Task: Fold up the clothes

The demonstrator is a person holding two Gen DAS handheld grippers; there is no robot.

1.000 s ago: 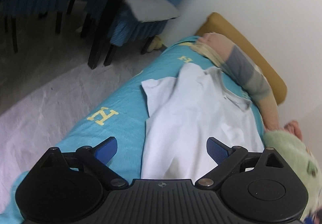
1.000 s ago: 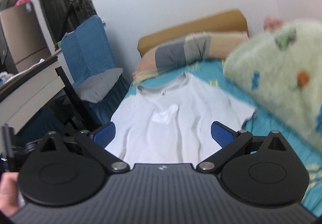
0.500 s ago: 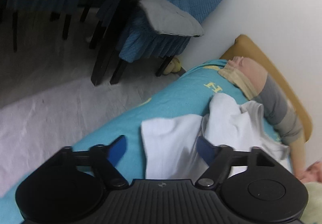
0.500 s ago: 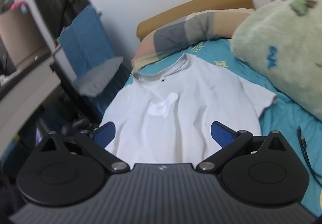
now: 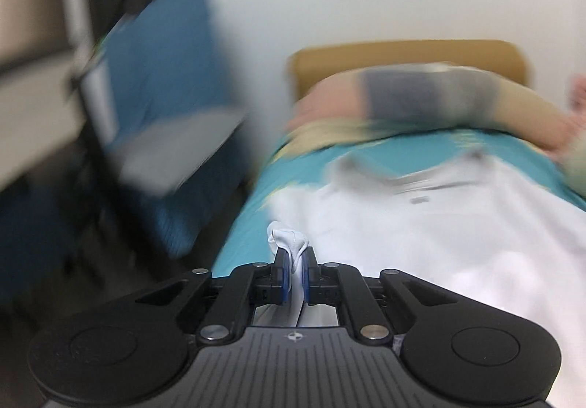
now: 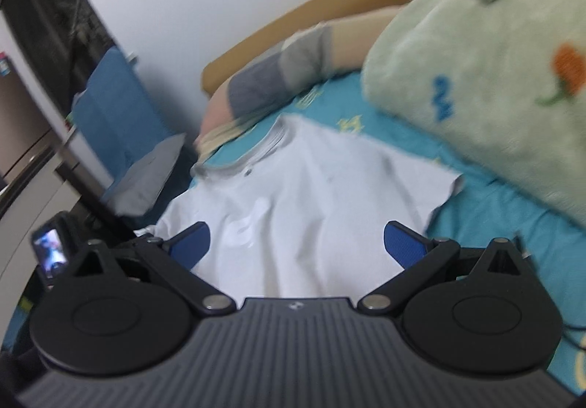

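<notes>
While your left gripper (image 5: 296,261) pinches a bunched fold of the white T-shirt (image 6: 304,195) tight between its pads, your right gripper (image 6: 296,237) hovers wide open, holding nothing, above the shirt, spread front-up on the turquoise bedsheet (image 6: 487,203), collar toward the striped pillow (image 6: 278,85).

Home bedroom: bed (image 6: 494,225), pillow (image 6: 278,78), fleece blanket (image 6: 494,60).

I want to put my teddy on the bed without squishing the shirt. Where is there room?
There is a bare strip of turquoise bedsheet between the white T-shirt and the fluffy green blanket. A thinner strip runs between the shirt's collar and the striped pillow. The middle is crowded: the shirt covers it, and the left gripper pinches its edge.
</notes>
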